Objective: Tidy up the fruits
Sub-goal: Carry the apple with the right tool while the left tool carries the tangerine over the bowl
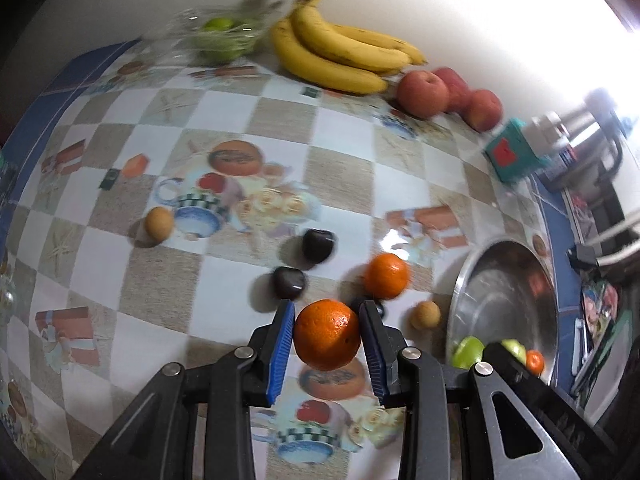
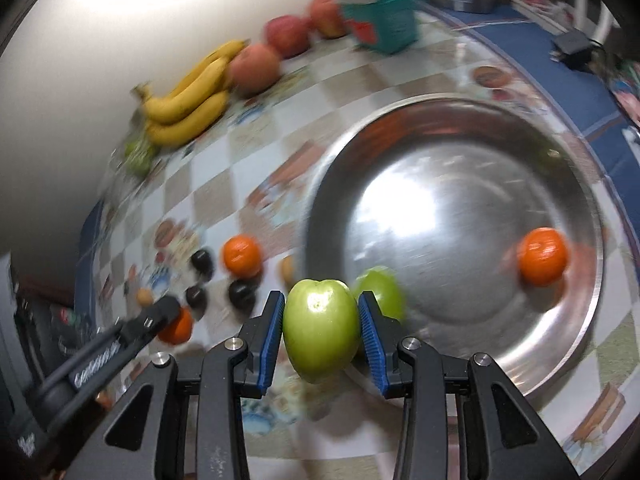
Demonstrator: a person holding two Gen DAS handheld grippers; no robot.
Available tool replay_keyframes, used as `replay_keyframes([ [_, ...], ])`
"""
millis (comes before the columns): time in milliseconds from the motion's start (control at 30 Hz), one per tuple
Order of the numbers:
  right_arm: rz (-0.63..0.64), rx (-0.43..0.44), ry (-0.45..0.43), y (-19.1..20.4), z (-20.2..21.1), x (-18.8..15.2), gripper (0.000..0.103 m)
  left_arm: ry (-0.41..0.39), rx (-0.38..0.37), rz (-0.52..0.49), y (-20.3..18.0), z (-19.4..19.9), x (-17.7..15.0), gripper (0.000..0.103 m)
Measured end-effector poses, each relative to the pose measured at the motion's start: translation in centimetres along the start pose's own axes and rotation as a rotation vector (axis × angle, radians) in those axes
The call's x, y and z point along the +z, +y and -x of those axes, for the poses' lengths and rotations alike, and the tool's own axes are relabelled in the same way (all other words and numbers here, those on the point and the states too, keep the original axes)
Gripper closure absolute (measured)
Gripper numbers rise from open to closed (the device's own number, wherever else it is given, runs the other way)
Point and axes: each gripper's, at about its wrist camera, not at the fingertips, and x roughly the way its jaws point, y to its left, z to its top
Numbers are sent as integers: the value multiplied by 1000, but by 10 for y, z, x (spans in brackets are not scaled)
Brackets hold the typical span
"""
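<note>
Fruits lie spread over a checked tablecloth [image 1: 344, 152], with two of them held in grippers. The left gripper [image 1: 327, 334] is clamped on an orange [image 1: 327, 334], lifted clear of the cloth near the camera. The right gripper [image 2: 320, 330] is clamped on a green apple [image 2: 320, 330], held at the near rim of the steel bowl [image 2: 552, 368].

Bowl contents, right wrist view: a second green fruit [image 2: 384, 288] at the near left wall, partly behind the right gripper's finger, and one small orange [image 2: 543, 256] at the right side. The remainder of the bowl floor is bare metal.

On the cloth left of the bowl: a loose orange [image 1: 387, 275], two dark plums [image 1: 318, 244] [image 1: 289, 283], and two small tan fruits [image 1: 159, 222] [image 1: 425, 315], one of them just beside the bowl.

At the far edge, against the wall: a banana bunch [image 1: 340, 52], three red apples [image 1: 422, 92] to its right, and a clear plastic bag [image 1: 220, 38] of green fruit to its left. A teal box [image 1: 512, 156] stands far right.
</note>
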Motion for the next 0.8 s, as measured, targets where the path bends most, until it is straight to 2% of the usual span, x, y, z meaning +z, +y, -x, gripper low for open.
replay_keyframes([
  [233,-112,-41,-52,-41,12,13,63,-2,-48,-132,-45,0,-13,67],
  [400,-175,-49,-86,-66,22,19,63,-41,-83,-231,-74,-1,-22,67],
  [667,-208,-75,-138,-86,23,28,63,-120,-117,-345,-105,-7,-32,67],
  [800,-194,-97,-210,-93,24,33,63,-157,-108,-370,-115,-13,-35,67],
])
